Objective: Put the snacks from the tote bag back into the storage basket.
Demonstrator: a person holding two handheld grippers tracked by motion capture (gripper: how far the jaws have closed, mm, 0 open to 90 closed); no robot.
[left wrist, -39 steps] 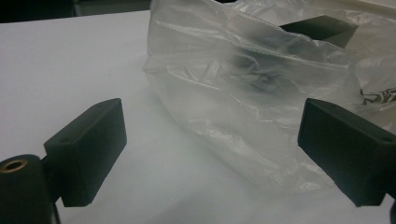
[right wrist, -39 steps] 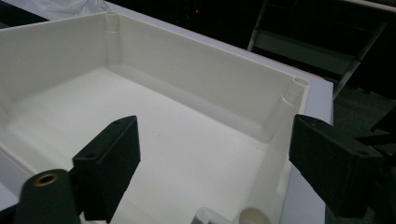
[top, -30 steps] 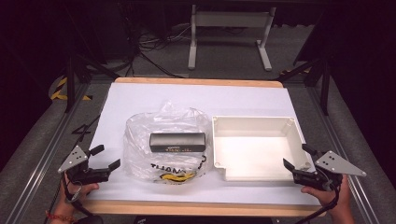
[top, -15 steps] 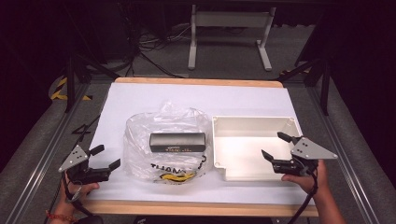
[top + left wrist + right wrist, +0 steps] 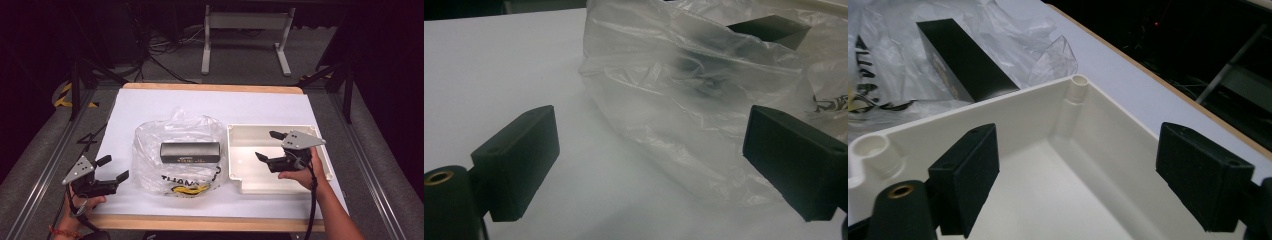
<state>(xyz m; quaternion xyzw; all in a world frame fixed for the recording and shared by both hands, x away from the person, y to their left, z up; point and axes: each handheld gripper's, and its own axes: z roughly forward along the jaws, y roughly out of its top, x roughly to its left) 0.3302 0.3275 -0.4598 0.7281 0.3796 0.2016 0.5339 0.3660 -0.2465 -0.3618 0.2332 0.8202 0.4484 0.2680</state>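
A crumpled clear plastic bag (image 5: 177, 155) with black and yellow print lies mid-table, and a long black box (image 5: 190, 152) rests on top of it. Right of it stands an empty cream tray (image 5: 240, 135). My left gripper (image 5: 111, 169) is open near the table's front left, its jaws facing the bag (image 5: 704, 95) a short way off. My right gripper (image 5: 270, 146) hovers open over the tray's inside (image 5: 1048, 165), jaws pointing left toward the black box (image 5: 965, 60). Neither holds anything.
The white table top (image 5: 150, 105) has a wooden edge at front and back. Dark floor, cables and a metal stand (image 5: 245, 35) lie beyond the far edge. Black rails run along both sides of the table.
My right gripper has moved from the table's front right corner leftward and forward, over the tray. The left gripper has stayed where it was.
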